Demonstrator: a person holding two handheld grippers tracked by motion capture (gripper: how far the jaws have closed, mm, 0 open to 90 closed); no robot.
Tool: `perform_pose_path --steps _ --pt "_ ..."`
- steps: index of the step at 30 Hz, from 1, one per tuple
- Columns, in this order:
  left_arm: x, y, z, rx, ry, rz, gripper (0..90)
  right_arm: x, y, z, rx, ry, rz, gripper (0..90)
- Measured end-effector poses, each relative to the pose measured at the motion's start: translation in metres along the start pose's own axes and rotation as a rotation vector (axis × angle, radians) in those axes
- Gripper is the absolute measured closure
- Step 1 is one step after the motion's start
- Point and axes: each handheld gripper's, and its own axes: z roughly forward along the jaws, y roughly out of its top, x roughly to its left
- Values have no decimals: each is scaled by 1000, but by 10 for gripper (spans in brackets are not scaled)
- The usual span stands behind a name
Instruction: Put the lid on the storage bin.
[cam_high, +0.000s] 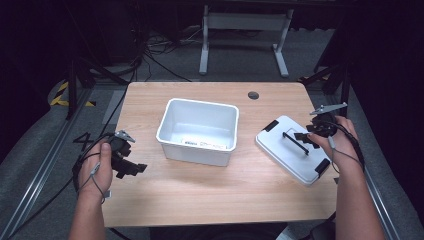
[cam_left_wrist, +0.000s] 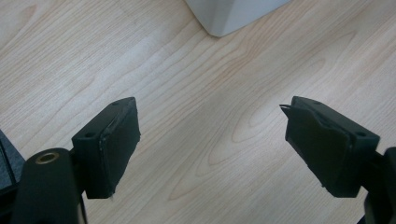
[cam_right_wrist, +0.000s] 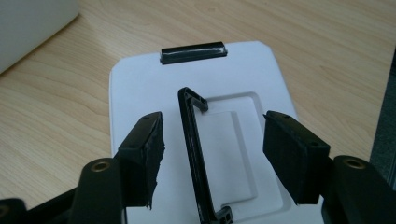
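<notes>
From the high view we see a white tub (cam_high: 199, 131) standing open near the middle of the wooden bench (cam_high: 210, 190), and we place everything else by it. To its right, apart from it, lies a white lid (cam_high: 294, 149) with a black handle (cam_high: 295, 142) and black clips at its ends. The right gripper (cam_high: 306, 136) hangs over that lid; the left gripper (cam_high: 131, 169) sits to the tub's left, over bare wood. In the left gripper view we see its fingers (cam_left_wrist: 108, 148) spread wide above the bench, a corner of the tub (cam_left_wrist: 233, 16) beyond them. In the right gripper view the fingers (cam_right_wrist: 142, 156) stand spread on either side of the lid's handle (cam_right_wrist: 194, 154), not touching it, with the tub (cam_right_wrist: 32, 28) off to one side.
</notes>
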Motion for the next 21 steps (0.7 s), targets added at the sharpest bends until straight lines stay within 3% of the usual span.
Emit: perform_pose_path --steps 4,14,21 --pt "0 0 1 3 2 3 181 -1 -3 16 67 16 -10 385" --pt "0 1 2 10 1 4 181 -6 -10 40 160 33 -13 401" --pt "0 1 4 16 -4 2 181 -9 -14 51 206 24 -38 497"
